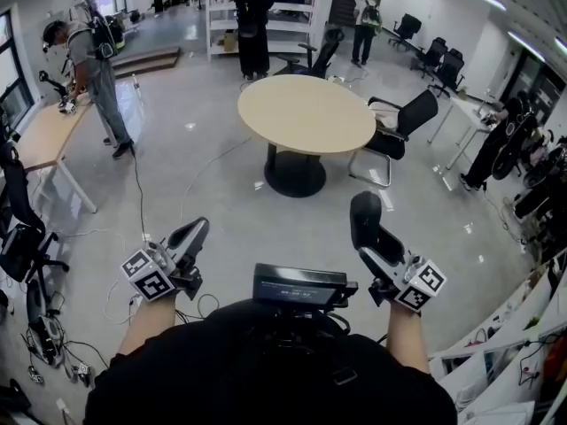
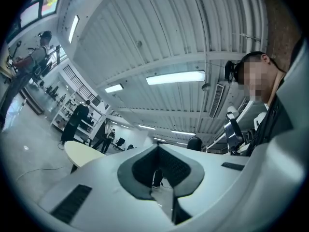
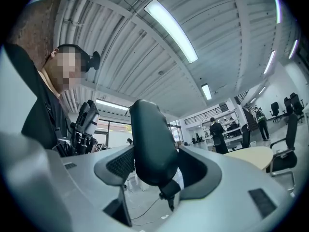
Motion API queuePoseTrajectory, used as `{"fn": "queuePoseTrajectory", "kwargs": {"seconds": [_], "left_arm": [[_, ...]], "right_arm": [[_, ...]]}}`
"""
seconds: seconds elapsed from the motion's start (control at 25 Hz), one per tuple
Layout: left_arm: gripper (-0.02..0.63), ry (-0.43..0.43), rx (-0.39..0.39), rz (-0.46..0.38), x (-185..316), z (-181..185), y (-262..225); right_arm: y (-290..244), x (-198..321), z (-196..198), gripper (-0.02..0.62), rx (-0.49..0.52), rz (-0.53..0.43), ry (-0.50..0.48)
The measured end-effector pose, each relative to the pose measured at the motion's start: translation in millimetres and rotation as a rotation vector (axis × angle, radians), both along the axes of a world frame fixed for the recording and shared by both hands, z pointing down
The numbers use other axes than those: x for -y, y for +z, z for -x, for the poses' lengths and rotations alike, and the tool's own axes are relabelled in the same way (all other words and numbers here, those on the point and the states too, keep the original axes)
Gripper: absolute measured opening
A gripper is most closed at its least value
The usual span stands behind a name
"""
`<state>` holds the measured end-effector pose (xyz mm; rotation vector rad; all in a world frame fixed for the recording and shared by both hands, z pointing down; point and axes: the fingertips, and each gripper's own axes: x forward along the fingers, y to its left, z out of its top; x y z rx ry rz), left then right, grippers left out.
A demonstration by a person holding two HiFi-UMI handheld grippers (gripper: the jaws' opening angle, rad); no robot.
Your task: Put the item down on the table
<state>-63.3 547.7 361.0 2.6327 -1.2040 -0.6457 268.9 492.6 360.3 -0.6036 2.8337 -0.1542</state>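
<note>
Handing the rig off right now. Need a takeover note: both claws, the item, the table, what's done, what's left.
Left claw: shut, nothing in it, held low in front of the body.
Right claw: shut on the dark rounded item, which sticks up out of it.
Round beige table: ahead of the person, well clear of both claws.
Done: the item is gripped and carried.
Left: get up to the table, lower the item onto its top, open the right claw, pull back.
</note>
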Motion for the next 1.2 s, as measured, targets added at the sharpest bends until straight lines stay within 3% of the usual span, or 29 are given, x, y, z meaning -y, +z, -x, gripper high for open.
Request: {"fn": "queuePoseTrajectory", "kwargs": {"seconds": [0.28,0.56,0.88,1.04,1.2], "left_arm": [[0.002,0.045,0.023,0.007,38,-73,1],[0.002,0.067,0.009,0.034,63,-85,12],[0.002,0.133,-0.019,0.031,119,-56,17],[0.002,0.14,-0.043,0.022,157,-22,20],[0.002,0.129,-0.017,-0.003,192,20,9]], "right_arm": [[18,24,-69,0.288,-0.01,0.014,0.038],[31,35,-90,0.288,-0.01,0.044,0.073],[32,72,-56,0.288,-0.043,0.056,0.121],[26,108,-30,0.288,-0.05,0.051,0.15],[13,148,17,0.288,-0.057,0.02,0.127]]}}
